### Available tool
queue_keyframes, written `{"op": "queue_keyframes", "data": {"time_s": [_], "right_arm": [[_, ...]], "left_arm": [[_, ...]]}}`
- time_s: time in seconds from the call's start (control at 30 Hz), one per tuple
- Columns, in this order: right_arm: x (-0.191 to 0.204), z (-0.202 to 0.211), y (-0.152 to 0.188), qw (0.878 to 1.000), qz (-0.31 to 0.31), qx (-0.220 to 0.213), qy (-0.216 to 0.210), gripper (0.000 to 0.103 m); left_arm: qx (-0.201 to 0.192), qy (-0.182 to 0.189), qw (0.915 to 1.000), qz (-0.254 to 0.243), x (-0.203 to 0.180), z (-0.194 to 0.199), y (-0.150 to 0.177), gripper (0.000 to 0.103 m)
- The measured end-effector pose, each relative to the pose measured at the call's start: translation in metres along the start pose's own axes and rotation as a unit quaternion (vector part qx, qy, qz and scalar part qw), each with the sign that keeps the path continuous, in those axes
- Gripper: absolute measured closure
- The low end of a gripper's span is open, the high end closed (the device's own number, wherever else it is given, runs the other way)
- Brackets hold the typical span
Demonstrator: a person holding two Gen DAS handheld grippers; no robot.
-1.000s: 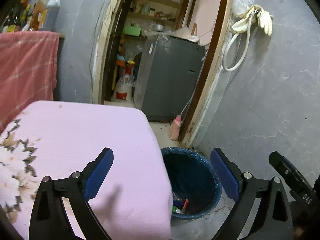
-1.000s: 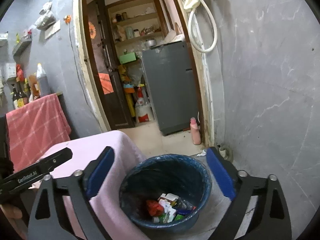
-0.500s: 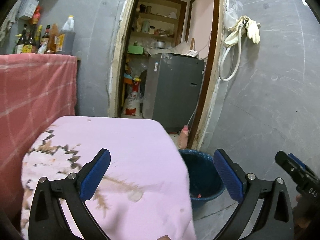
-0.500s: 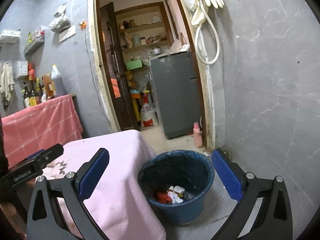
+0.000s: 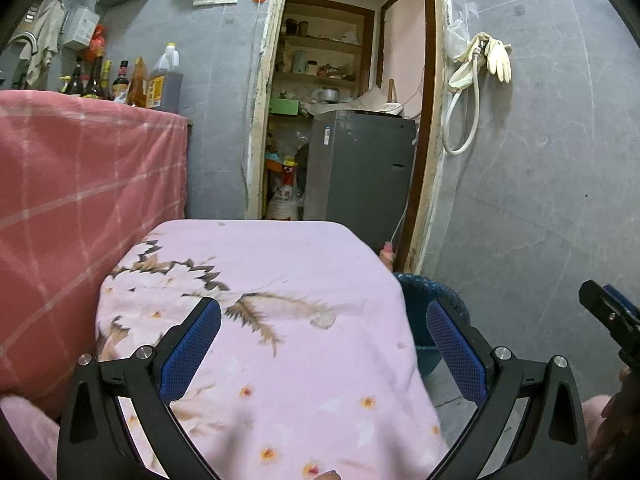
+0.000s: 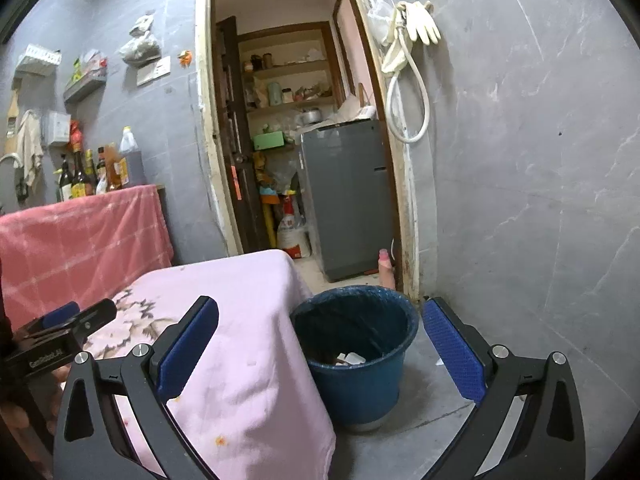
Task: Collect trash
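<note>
A dark blue trash bin (image 6: 360, 354) stands on the floor beside a table draped in a pink flowered cloth (image 5: 280, 312). Some white scraps (image 6: 350, 359) lie at the bin's bottom. In the left wrist view only the bin's rim (image 5: 430, 292) shows past the table's right edge. My left gripper (image 5: 320, 348) hangs open above the cloth with nothing between its blue pads. My right gripper (image 6: 320, 348) is open too, empty, held back from the bin and level with its rim. Each gripper shows at the edge of the other's view.
A red checked cloth (image 5: 80, 208) covers a counter with bottles (image 5: 120, 80) to the left. Ahead, a doorway (image 5: 348, 112) opens onto a grey fridge (image 5: 360, 168) and shelves. A grey wall with a hung hose and gloves (image 5: 480, 64) lies to the right. A pink bottle (image 6: 384, 266) stands by the door frame.
Both grippers have pulled back and up from the bin; it now looks smaller and farther. The left view has swung over the flowered cloth. Both grippers stay open and empty.
</note>
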State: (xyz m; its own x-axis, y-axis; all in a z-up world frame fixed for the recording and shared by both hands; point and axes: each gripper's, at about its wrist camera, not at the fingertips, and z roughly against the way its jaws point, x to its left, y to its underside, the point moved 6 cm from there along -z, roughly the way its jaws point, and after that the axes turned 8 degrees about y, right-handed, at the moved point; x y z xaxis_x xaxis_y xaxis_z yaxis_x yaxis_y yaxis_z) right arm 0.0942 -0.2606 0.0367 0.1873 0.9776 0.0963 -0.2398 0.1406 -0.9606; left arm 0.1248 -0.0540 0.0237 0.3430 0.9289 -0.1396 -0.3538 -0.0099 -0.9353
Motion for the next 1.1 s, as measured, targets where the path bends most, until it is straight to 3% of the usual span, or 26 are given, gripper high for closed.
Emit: {"op": "queue_keyframes", "data": {"time_s": [0.43,1.1], "right_arm": [[0.009,0.027,0.027,0.999,0.023,-0.020,0.009,0.000],[0.011,0.029,0.039,0.999,0.028,-0.014,0.003,0.000]], "left_arm": [[-0.005,-0.016,0.9998,0.007,0.013,0.023,0.038,0.002],[-0.015,-0.019,0.9996,-0.010,0.011,0.029,0.043,0.002]]}}
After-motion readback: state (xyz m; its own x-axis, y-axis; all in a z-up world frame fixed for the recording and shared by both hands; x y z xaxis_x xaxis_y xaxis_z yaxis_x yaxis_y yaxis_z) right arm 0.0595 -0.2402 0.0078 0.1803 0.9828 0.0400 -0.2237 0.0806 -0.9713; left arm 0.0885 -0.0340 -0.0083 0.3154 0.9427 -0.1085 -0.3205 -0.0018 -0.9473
